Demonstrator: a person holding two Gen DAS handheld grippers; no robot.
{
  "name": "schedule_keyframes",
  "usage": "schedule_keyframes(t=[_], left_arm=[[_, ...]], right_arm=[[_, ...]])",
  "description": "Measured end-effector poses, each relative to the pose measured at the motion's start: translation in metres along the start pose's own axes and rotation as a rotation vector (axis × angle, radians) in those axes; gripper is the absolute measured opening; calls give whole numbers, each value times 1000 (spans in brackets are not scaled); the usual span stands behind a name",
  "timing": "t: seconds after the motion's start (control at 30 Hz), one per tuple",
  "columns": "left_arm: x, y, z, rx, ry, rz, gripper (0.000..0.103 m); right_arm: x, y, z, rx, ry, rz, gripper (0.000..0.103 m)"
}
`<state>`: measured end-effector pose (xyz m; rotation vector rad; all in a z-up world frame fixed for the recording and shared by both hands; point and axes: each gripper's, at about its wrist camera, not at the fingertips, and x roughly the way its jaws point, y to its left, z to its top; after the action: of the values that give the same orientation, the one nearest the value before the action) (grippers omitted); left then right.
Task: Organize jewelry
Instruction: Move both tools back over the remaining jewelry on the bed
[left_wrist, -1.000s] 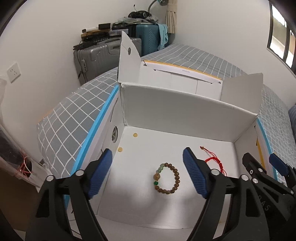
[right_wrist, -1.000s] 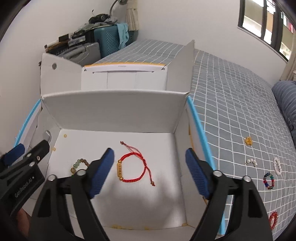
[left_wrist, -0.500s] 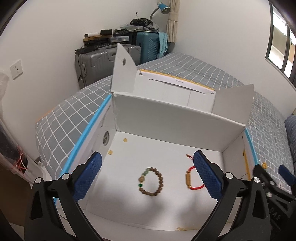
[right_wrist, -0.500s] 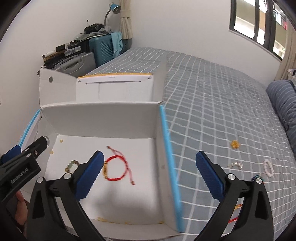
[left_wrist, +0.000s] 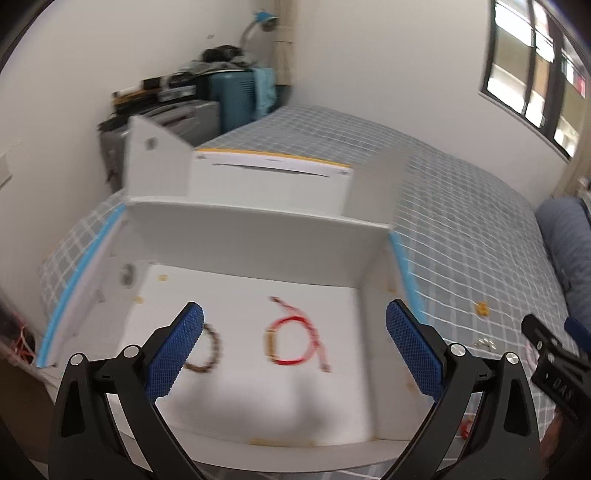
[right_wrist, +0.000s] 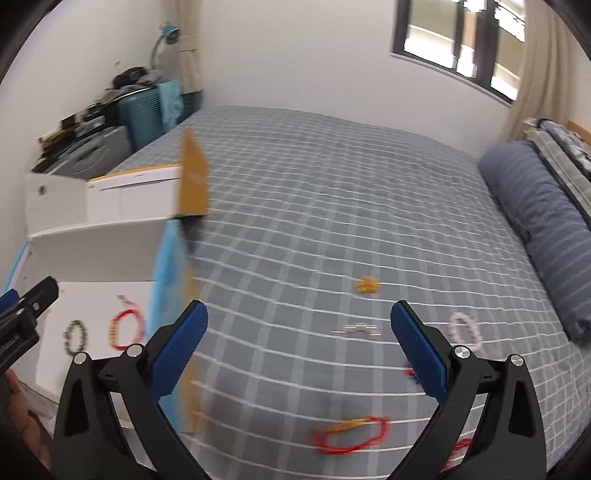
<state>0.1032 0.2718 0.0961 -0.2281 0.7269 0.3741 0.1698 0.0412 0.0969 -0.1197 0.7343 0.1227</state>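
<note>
White box (left_wrist: 258, 243) sits on the checked bed (right_wrist: 332, 192), flaps up. Two bracelets are seen on its floor: a red cord one (left_wrist: 295, 341) mid-floor and a brown bead one (left_wrist: 208, 349) to its left, partly hidden by the left gripper's pad. Left gripper (left_wrist: 293, 354) is held over the box, jaws spread wide, nothing between them. Right gripper (right_wrist: 299, 354) is held over the bed, to the right of the box, also released and empty. Loose on the bedspread: yellow piece (right_wrist: 365, 285), small silver bits (right_wrist: 356, 329), pale bead bracelet (right_wrist: 465, 330), red cord bracelet (right_wrist: 351, 435) nearest the camera. Both views are motion-blurred.
</note>
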Motion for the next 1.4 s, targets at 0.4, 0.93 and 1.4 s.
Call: schedule_keyframes(t=[0.4, 0.93, 1.4], left_arm=[[28, -131, -23, 150, 43, -114, 97], [101, -254, -57, 322, 200, -235, 97], [170, -287, -69, 330, 310, -289, 97]], right_arm=[[30, -136, -9, 95, 47, -96, 95], [92, -200, -66, 159, 215, -75, 95], [139, -194, -90, 131, 320, -53, 87]])
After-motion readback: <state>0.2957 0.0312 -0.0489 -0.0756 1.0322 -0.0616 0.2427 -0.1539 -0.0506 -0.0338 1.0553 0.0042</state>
